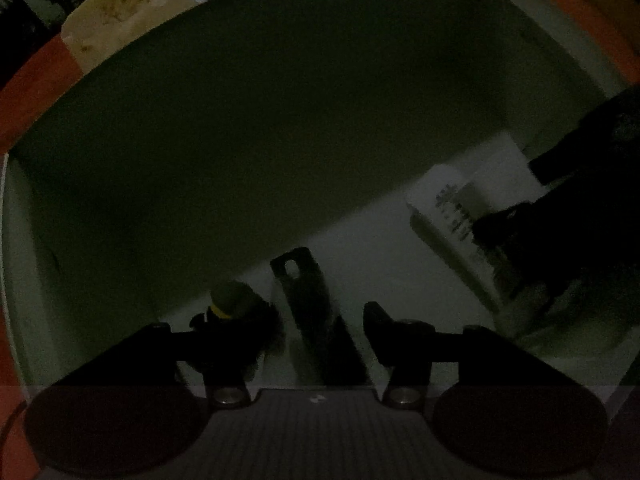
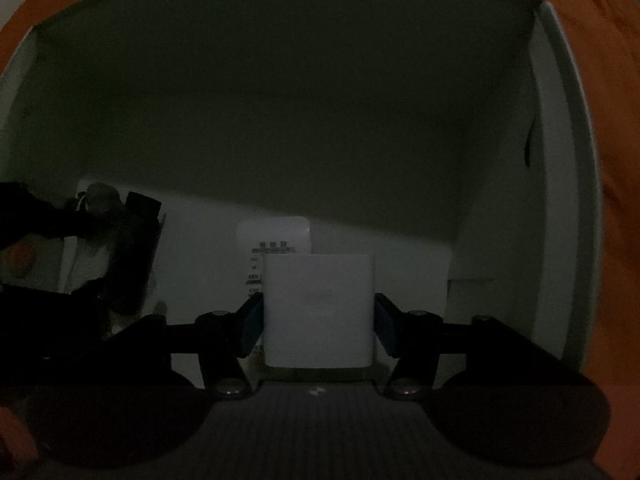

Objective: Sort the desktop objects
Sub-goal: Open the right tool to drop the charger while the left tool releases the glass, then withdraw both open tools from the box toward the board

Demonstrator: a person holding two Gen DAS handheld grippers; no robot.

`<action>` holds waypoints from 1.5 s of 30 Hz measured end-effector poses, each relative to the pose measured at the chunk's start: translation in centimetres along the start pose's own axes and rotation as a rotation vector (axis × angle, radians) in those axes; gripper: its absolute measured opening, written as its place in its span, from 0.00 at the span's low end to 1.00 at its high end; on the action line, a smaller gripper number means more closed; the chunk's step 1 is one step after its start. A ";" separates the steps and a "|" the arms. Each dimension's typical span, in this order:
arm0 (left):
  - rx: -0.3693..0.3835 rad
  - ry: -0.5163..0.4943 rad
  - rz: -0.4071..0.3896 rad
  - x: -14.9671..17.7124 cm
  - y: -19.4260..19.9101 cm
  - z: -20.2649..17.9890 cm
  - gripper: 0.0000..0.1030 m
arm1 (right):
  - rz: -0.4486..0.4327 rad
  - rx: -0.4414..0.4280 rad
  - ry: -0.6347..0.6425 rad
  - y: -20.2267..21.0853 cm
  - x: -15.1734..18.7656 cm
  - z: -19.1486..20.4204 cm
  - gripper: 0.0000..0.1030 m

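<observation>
Box (image 2: 552,184): we work deep inside its dim pale walls, so we lower both loads slowly.
Right gripper (image 2: 318,320): pads clamp the white block (image 2: 318,312); we set it flat before letting go (another white pack lies at twelve o'clock).
Left gripper (image 1: 304,332): jaws apart, the dark strip (image 1: 308,300) lies loose between them; we lift straight out.
Yellow-banded piece (image 1: 230,300): at ten o'clock, avoid nudging it.

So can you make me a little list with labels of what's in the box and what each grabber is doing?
place: inside a pale box, very dim
left gripper: open, over a flat black tool
beside it: dark round thing with a yellow band
right gripper: shut on a white block
behind the block: white box with print
outside the box: orange surface
</observation>
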State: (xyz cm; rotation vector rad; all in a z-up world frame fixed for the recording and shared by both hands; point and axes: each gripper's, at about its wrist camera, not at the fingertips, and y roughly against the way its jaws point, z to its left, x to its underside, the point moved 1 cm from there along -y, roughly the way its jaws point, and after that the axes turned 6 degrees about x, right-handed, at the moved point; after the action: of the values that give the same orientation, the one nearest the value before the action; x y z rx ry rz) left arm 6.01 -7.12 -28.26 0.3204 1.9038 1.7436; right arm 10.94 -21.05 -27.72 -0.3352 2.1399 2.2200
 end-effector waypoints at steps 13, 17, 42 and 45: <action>0.100 0.105 -0.101 -0.7 4.0 1.0 0.73 | -0.126 -0.057 -0.053 5.7 -0.2 -0.5 0.71; 0.117 0.147 -0.124 -0.7 5.2 1.5 0.78 | -0.185 -0.053 -0.083 7.5 -0.7 -1.1 0.71; 0.160 0.197 -0.235 -7.1 11.4 4.4 0.84 | -0.146 -0.140 -0.131 13.1 -6.1 -3.5 0.74; 0.151 0.211 -0.244 -8.2 11.7 5.3 0.84 | -0.185 -0.108 -0.096 13.9 -7.5 -3.1 0.75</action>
State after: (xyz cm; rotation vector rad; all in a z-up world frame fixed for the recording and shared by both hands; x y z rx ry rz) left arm 13.49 -5.23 -15.18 -0.0449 2.1287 1.5259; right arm 16.14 -23.89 -12.74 -0.4052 1.8646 2.2036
